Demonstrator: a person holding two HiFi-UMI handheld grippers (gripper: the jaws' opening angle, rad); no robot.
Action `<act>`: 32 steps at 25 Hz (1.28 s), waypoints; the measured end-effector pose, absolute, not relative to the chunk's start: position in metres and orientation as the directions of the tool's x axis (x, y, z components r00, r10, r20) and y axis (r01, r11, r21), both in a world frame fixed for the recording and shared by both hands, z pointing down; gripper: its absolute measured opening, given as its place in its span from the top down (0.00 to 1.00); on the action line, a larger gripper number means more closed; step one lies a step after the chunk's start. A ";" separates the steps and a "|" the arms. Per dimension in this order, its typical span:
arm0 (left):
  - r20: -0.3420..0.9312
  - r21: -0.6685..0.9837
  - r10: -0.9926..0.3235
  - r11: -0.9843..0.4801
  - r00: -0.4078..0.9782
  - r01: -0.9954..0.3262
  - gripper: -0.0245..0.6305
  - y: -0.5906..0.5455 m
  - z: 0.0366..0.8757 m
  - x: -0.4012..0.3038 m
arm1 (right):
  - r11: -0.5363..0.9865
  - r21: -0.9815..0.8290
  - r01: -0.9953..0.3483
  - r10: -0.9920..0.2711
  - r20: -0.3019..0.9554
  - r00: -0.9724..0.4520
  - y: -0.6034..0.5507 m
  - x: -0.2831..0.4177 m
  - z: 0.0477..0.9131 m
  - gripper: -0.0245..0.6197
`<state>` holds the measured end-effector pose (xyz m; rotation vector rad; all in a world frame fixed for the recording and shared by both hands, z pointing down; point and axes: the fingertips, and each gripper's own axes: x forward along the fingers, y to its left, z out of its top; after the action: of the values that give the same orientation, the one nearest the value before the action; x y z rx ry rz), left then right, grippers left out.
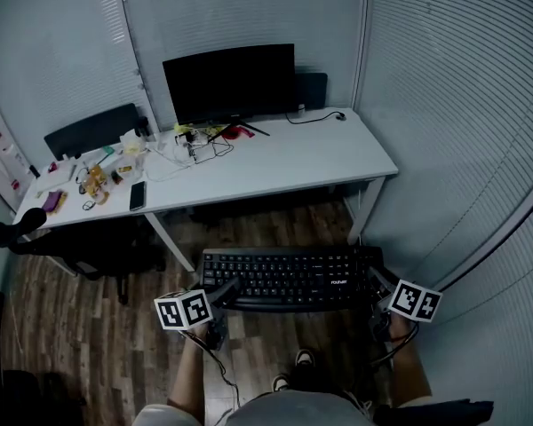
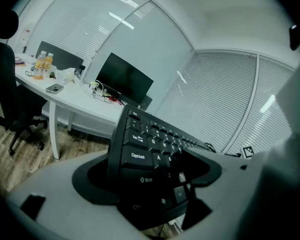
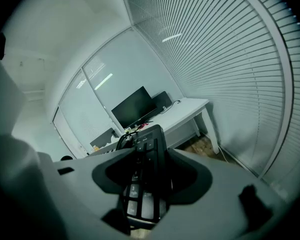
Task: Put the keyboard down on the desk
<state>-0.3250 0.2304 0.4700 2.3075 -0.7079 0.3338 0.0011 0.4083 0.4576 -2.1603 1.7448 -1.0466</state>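
Jaws wide — left gripper (image 1: 224, 291) and right gripper (image 1: 379, 282) each clamp one end of the keyboard (image 1: 284, 278). It hangs at lower centre, desk (image 1: 284, 162) above, apart

Head view steeply down, gripper views close, all sharing keyboard (image 1: 284, 278)

I'm in a small office. A long white desk (image 1: 275, 162) at twelve o'clock carries a black monitor (image 1: 229, 82) and loose cables (image 1: 204, 153). A black office chair (image 1: 93, 130) stands at ten o'clock, and slatted blinds (image 1: 462, 78) cover the wall at two o'clock.
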 end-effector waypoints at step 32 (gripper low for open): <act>0.433 0.527 -0.437 -0.587 0.789 -0.614 0.34 0.055 0.485 -0.193 | -0.303 -0.531 -0.791 -0.905 0.422 0.064 0.224 0.145 0.467 0.64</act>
<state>-0.1929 0.0549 0.4854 2.2914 -0.7750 0.3366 0.1446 0.2244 0.4666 -2.1690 1.7492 -1.0619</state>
